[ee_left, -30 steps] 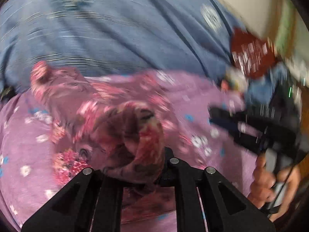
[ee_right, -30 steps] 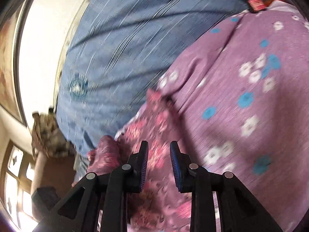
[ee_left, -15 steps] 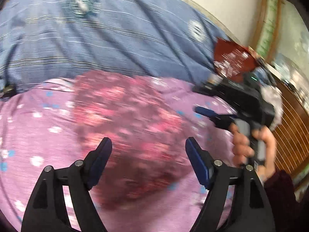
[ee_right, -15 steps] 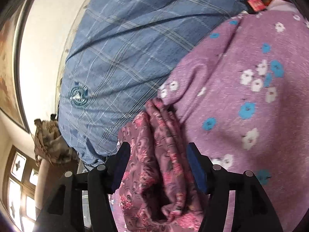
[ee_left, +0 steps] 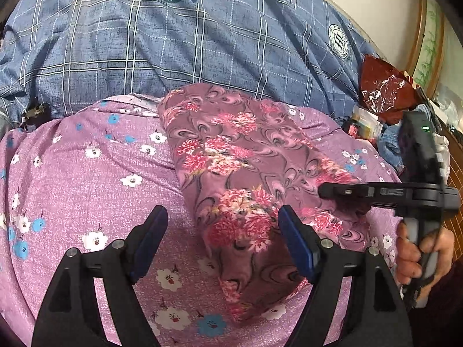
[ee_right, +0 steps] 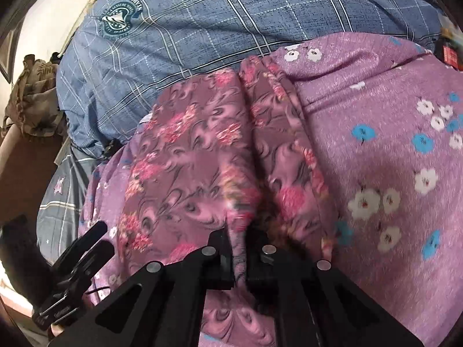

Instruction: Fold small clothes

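A fold looks to be in hand: the floral garment lies in a long strip on the purple flowered sheet of the bed. The right gripper has its jaws pinching a pleat of it at the near edge; the left gripper hangs above with jaws spread, holding nothing. Next, I'd guess, the pinched end must be carried across. The garment's underside and near hem are hidden.

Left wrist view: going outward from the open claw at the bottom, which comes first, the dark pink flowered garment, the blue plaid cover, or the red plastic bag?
1. Dark pink flowered garment, nearest: its near end lies between the left claw's open fingers.
2. Blue plaid cover, beyond the garment, across the top.
3. Red plastic bag, far right, by the wall; about as far as the cover, hard to rank.
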The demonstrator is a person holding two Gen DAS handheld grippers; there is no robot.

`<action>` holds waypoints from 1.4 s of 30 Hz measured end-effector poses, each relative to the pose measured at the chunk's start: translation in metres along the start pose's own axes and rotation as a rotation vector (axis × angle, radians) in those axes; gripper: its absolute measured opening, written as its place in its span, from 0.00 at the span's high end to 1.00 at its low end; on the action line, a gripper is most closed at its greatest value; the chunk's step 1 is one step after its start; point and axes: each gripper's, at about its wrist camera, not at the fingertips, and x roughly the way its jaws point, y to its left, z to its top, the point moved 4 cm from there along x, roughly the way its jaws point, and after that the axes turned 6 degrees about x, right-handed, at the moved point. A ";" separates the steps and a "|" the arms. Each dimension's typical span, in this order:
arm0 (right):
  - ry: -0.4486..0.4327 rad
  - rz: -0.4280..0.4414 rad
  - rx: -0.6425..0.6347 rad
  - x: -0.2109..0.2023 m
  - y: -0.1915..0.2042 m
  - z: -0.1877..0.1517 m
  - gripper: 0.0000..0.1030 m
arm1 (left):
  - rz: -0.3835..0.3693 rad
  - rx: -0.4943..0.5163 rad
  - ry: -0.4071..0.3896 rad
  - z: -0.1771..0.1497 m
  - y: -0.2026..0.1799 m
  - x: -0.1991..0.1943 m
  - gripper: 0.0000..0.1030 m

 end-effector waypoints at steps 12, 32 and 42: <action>-0.013 0.105 0.219 -0.040 -0.026 -0.031 0.95 | 0.008 -0.039 0.007 -0.003 0.014 0.003 0.24; 0.122 -0.019 0.090 0.077 0.050 0.108 0.91 | -0.021 0.243 0.169 -0.030 -0.030 0.037 0.18; -0.005 -0.025 0.206 0.057 0.005 0.121 0.71 | -0.099 0.249 0.083 -0.015 -0.019 0.006 0.18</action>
